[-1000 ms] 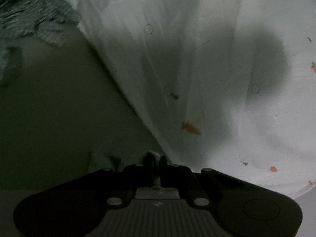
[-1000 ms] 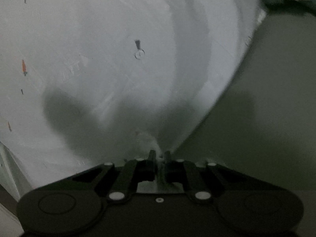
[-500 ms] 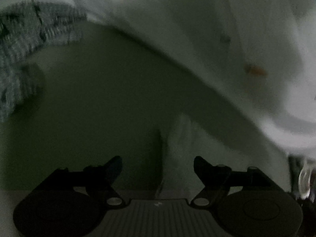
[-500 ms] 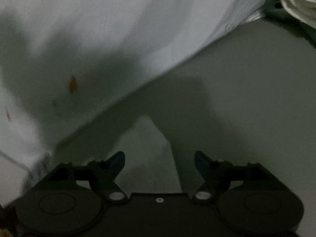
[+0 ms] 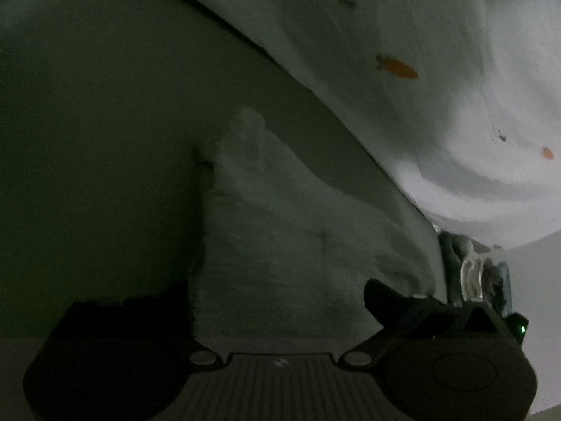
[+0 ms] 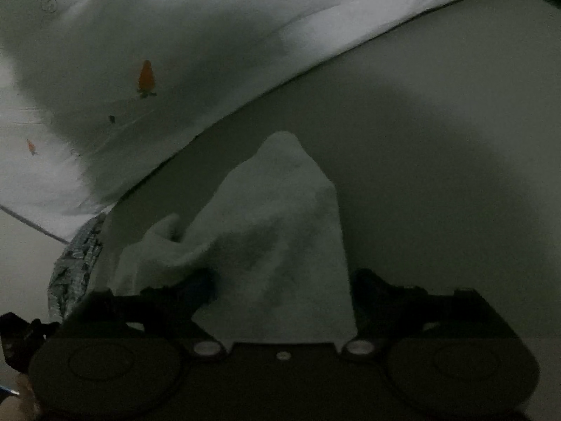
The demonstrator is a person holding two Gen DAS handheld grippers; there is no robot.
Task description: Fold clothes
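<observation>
One white garment (image 5: 403, 112) printed with small orange carrots lies spread on the dim table (image 5: 105, 140), two carrots showing in each wrist view and no readable writing anywhere. A loose peak of its cloth stands between the widening jaws of the left gripper (image 5: 280, 301), the pads off it. The right gripper (image 6: 282, 287) is likewise opening wide around another raised corner (image 6: 280, 217), unpinched, near a grey patterned cloth (image 6: 75, 263) at left.
</observation>
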